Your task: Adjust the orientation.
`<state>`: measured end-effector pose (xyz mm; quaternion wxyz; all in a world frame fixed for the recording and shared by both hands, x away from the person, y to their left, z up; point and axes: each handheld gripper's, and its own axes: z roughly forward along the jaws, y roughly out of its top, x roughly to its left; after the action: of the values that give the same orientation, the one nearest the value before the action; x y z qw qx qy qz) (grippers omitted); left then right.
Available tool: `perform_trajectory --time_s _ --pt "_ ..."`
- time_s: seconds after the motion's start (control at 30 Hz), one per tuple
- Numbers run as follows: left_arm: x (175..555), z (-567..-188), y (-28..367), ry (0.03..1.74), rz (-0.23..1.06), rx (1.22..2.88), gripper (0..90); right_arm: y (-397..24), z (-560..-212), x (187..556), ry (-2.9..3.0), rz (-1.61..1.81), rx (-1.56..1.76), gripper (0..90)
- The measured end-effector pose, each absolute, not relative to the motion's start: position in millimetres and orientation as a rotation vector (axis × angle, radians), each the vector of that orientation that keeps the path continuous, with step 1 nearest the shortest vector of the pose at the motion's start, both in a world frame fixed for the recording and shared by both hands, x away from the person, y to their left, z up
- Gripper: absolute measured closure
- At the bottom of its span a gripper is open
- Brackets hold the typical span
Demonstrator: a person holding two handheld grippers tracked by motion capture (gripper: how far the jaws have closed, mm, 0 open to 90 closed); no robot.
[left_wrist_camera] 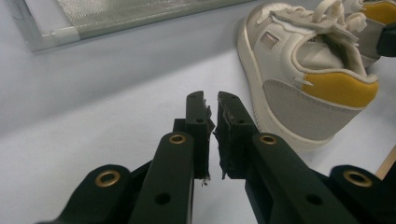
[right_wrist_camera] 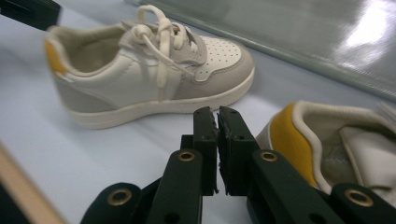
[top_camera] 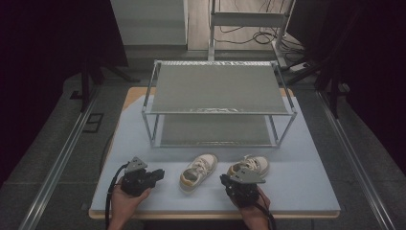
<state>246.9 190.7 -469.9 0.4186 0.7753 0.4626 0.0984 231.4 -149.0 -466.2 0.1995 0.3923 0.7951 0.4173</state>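
Two small white and grey sneakers with yellow heel patches lie on the pale mat. The left shoe (top_camera: 197,171) (left_wrist_camera: 299,70) (right_wrist_camera: 149,79) sits between the two grippers, its heel toward me. The right shoe (top_camera: 249,165) (right_wrist_camera: 336,144) lies just beyond my right hand. My left gripper (top_camera: 160,173) (left_wrist_camera: 212,100) rests on the mat left of the left shoe, jaws nearly together with nothing between them. My right gripper (top_camera: 223,179) (right_wrist_camera: 217,114) sits low between the two shoes and points toward the left shoe's side. Its jaws are close together and hold nothing.
A two-tier metal rack (top_camera: 218,88) (left_wrist_camera: 116,14) (right_wrist_camera: 303,37) with grey mesh shelves stands behind the shoes at mid table, both shelves bare. The pale mat (top_camera: 306,177) covers a wooden tabletop. Cables and a metal frame lie on the floor beyond.
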Motion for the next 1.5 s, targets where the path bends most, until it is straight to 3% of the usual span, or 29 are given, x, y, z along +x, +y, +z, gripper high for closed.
perform_trajectory --time_s 0.17,0.93,1.23,1.5 --pt "247 -470 190 1.157 0.243 1.949 82.8 -153 -470 235 2.16 1.114 1.133 89.6" --pt "248 -472 192 1.165 0.239 1.951 82.6 -182 -470 218 2.149 1.16 1.175 89.6" --pt "248 -472 191 1.163 0.236 1.951 82.6 -185 -452 221 2.099 1.228 1.161 89.6" --pt "248 -472 192 1.169 0.241 1.948 82.6 -190 -448 241 2.156 1.261 1.204 76.2"
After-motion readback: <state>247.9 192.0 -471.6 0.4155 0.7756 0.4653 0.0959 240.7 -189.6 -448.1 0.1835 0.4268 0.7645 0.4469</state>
